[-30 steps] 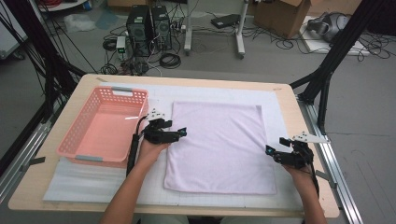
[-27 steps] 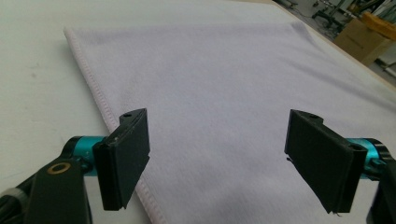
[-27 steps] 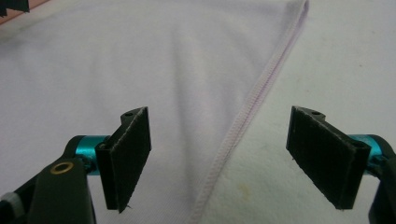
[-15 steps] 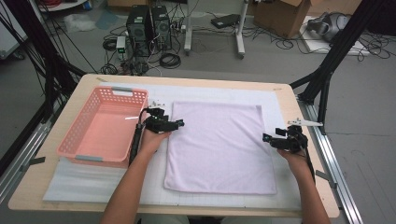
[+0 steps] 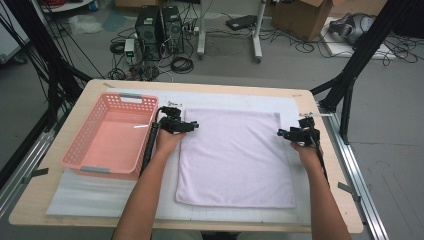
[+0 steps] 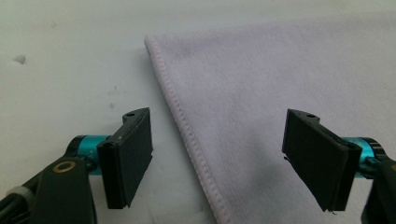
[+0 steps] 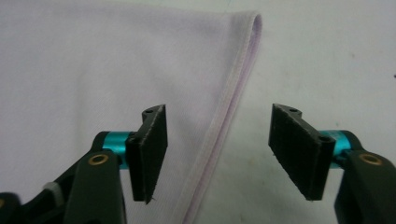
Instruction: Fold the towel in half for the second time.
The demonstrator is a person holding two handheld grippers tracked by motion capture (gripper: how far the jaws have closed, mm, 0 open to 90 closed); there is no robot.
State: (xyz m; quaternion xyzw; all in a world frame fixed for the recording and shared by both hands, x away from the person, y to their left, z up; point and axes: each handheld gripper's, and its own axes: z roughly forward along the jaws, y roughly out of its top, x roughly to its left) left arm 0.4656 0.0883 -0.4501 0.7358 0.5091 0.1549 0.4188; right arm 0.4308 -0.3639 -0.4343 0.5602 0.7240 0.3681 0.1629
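Straddling the towel (image 5: 235,155) hems near the far corners, both grippers, left (image 6: 219,163) and right (image 7: 217,156), stood open; the right's jaws had just been closing. Each needed to drop lower, pinching hem only.

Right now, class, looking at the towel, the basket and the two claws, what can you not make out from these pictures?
- Towel: its underside, hidden against the table in the high view; whether it is one layer or folded is unclear.
- Left claw: the towel's near corners are cut off by the frame in its own view.
- Right claw: in the high view, too small to judge its opening.
- Basket: near wall's inner face hidden.
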